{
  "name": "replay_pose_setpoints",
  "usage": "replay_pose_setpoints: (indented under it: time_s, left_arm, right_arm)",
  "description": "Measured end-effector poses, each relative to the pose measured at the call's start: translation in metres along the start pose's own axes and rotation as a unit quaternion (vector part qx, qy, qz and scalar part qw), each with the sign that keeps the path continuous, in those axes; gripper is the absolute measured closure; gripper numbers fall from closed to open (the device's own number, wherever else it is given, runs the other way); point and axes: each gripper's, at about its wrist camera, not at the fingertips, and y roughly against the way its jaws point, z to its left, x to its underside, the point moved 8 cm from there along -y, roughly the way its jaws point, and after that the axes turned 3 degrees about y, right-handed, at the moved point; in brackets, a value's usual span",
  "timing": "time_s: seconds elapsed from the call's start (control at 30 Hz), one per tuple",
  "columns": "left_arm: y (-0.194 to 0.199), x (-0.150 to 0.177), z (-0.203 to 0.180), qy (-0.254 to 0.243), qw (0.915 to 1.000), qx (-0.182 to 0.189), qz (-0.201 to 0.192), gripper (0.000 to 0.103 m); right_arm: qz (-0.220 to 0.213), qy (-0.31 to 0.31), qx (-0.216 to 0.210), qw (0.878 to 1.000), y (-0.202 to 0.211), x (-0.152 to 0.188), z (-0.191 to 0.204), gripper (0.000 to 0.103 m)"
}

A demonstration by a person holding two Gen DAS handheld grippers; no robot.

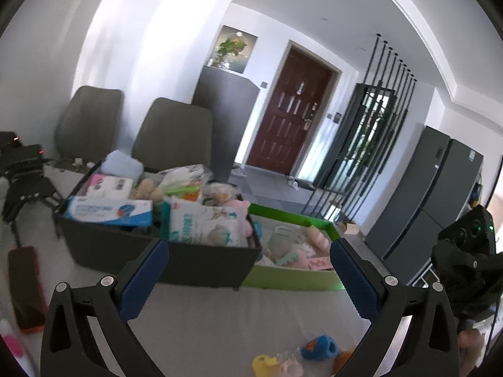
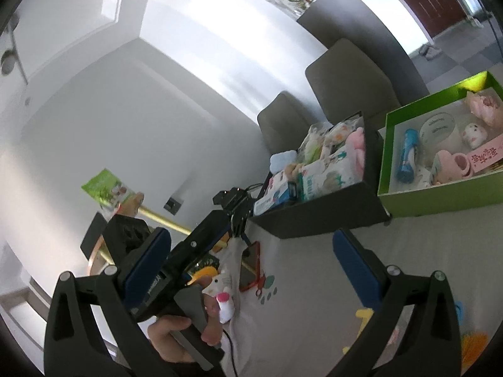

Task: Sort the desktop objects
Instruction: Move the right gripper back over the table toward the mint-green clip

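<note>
1. Left wrist view: the left gripper [image 1: 248, 270] stands wide apart, holding nothing. Beyond its ribbed blue pads sit a dark rectangular bin [image 1: 163, 260] crammed with soft packets, and a glossy green box [image 1: 292, 278] of pink trinkets. Rounded plastic toys [image 1: 317, 347] lie below, between the fingers.
2. Right wrist view: the right gripper [image 2: 251, 264] is also spread and empty. The green box [image 2: 440, 196] lies ahead to its right, holding a blue tube [image 2: 407, 157].

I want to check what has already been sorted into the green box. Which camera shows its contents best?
The right wrist view: it looks down into the green box, showing a blue tube and pink items. The left wrist view sees the box low and blurred, partly behind a gripper finger.
</note>
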Motion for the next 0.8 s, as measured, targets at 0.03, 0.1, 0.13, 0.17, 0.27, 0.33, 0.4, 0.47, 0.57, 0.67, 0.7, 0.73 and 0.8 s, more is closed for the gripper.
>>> replay_pose_setpoints:
  time_s: [0.03,0.1,0.13,0.17,0.27,0.33,0.4,0.47,0.57,0.67,0.7,0.73,0.8]
  left_arm:
    - [0.006,0.002,0.004,0.004,1.0,-0.003,-0.001,0.001]
    - [0.016,0.008,0.01,0.009,1.0,-0.003,0.002,0.001]
    - [0.023,0.011,0.014,0.014,0.9999,-0.004,0.004,0.001]
    - [0.027,0.015,0.017,0.016,0.9999,-0.003,0.004,0.001]
    - [0.044,0.044,0.029,0.017,0.9998,0.002,0.014,0.001]
    - [0.05,0.067,0.037,0.023,0.9992,0.004,0.033,0.001]
    - [0.056,0.087,0.044,0.032,0.9983,0.008,0.047,0.001]
    - [0.061,0.108,0.048,0.032,0.9976,0.009,0.06,0.001]
    - [0.07,0.132,0.047,0.019,0.9975,0.008,0.067,0.003]
    - [0.077,0.147,0.04,-0.002,0.9974,0.004,0.072,0.016]
    - [0.079,0.152,0.039,-0.005,0.9971,0.004,0.076,0.016]
    - [0.081,0.158,0.036,-0.008,0.9967,0.008,0.08,0.016]
    - [0.084,0.165,0.034,-0.012,0.9964,0.006,0.084,0.023]
  right_arm:
    - [0.0,0.006,0.003,1.0,0.001,0.005,0.002,0.0]
    - [0.002,0.015,0.009,1.0,0.005,0.02,0.003,0.0]
    - [0.003,0.015,0.011,1.0,0.007,0.026,0.003,0.0]
    - [0.005,0.014,0.013,1.0,0.009,0.034,0.003,0.0]
    - [0.012,0.019,0.023,0.999,0.013,0.051,0.0,0.0]
    - [0.018,0.031,0.037,0.999,0.016,0.067,-0.001,0.001]
    - [0.027,0.045,0.05,0.997,0.02,0.087,-0.002,0.006]
    - [0.04,0.051,0.061,0.996,0.021,0.104,-0.005,0.014]
    - [0.063,0.05,0.075,0.994,0.021,0.132,-0.013,0.027]
    - [0.076,0.053,0.086,0.992,0.023,0.152,-0.018,0.036]
    - [0.08,0.054,0.09,0.991,0.023,0.159,-0.019,0.039]
    - [0.083,0.056,0.092,0.991,0.022,0.164,-0.021,0.04]
    - [0.091,0.057,0.097,0.99,0.021,0.174,-0.024,0.043]
